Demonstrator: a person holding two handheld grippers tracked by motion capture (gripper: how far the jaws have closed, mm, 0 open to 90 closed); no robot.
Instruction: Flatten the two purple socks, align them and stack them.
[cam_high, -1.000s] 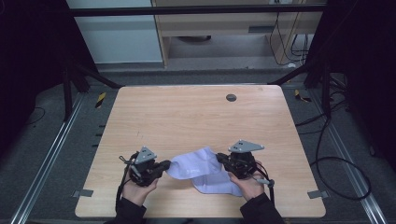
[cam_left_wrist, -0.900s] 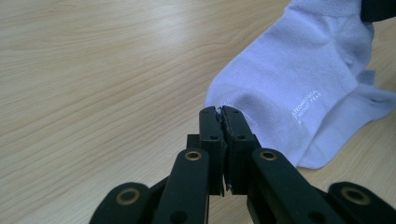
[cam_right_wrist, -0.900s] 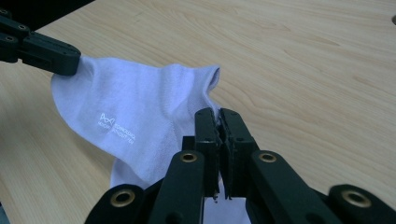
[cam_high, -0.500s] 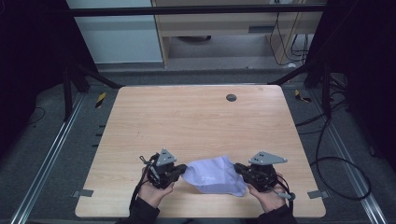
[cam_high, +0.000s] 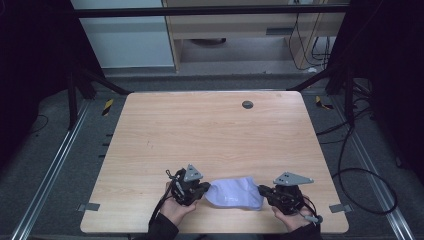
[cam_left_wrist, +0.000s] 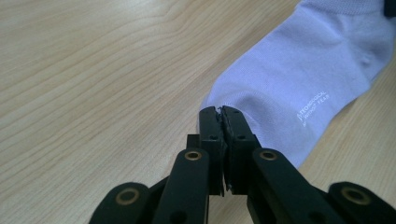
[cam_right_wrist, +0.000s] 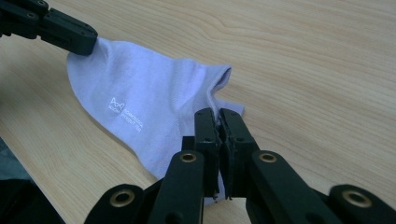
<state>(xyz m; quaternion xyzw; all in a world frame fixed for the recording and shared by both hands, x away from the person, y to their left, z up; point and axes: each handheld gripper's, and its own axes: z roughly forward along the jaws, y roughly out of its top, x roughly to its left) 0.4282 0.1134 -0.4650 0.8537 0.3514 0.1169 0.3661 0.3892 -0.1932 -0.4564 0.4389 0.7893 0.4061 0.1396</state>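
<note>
Both grippers have slid toward the table's (cam_high: 210, 135) near edge, dragging the sock (cam_high: 235, 192). Left gripper (cam_high: 204, 188) and right gripper (cam_high: 263, 191) each pinch one end of it.

Right gripper view: white sock held at both ends on wooden table.
Right gripper (cam_right_wrist: 218, 113), jaws pinched together on the sock (cam_right_wrist: 140, 112) edge near its open cuff; sock pale, small white logo print, lying flat on the table (cam_right_wrist: 327, 70); left gripper (cam_right_wrist: 86, 44) clamps the far end, upper left.
</note>
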